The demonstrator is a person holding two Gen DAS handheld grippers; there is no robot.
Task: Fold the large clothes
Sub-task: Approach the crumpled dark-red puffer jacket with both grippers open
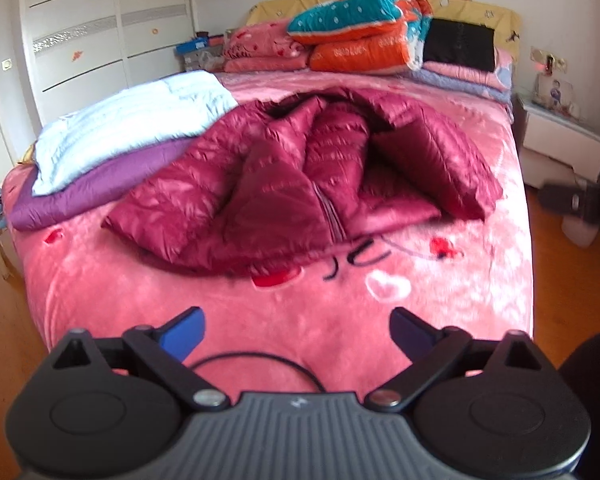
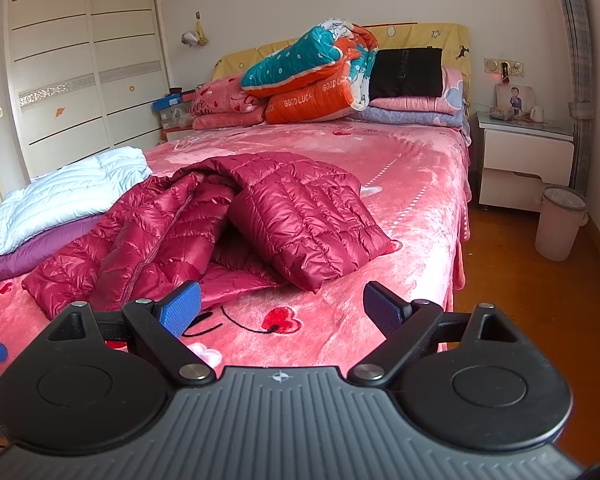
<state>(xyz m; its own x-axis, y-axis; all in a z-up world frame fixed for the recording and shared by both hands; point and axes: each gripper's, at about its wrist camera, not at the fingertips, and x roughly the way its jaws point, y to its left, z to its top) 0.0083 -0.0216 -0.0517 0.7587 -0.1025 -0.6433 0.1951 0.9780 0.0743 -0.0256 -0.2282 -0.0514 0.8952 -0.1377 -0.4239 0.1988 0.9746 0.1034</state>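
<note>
A dark red quilted down jacket [image 1: 300, 176] lies crumpled on the pink bed cover [image 1: 260, 320], zipper facing me; it also shows in the right wrist view [image 2: 204, 232], with one flap folded over on the right. My left gripper [image 1: 296, 334] is open and empty, above the bed cover short of the jacket's near hem. My right gripper [image 2: 280, 308] is open and empty, near the jacket's front edge, not touching it.
A folded white jacket [image 2: 68, 196] lies on a folded purple one [image 2: 32, 252] at the bed's left. Folded quilts and pillows [image 2: 320, 76] are stacked at the headboard. A nightstand [image 2: 524, 160] and a bin [image 2: 560, 222] stand right of the bed. Wardrobe [image 2: 84, 72] at left.
</note>
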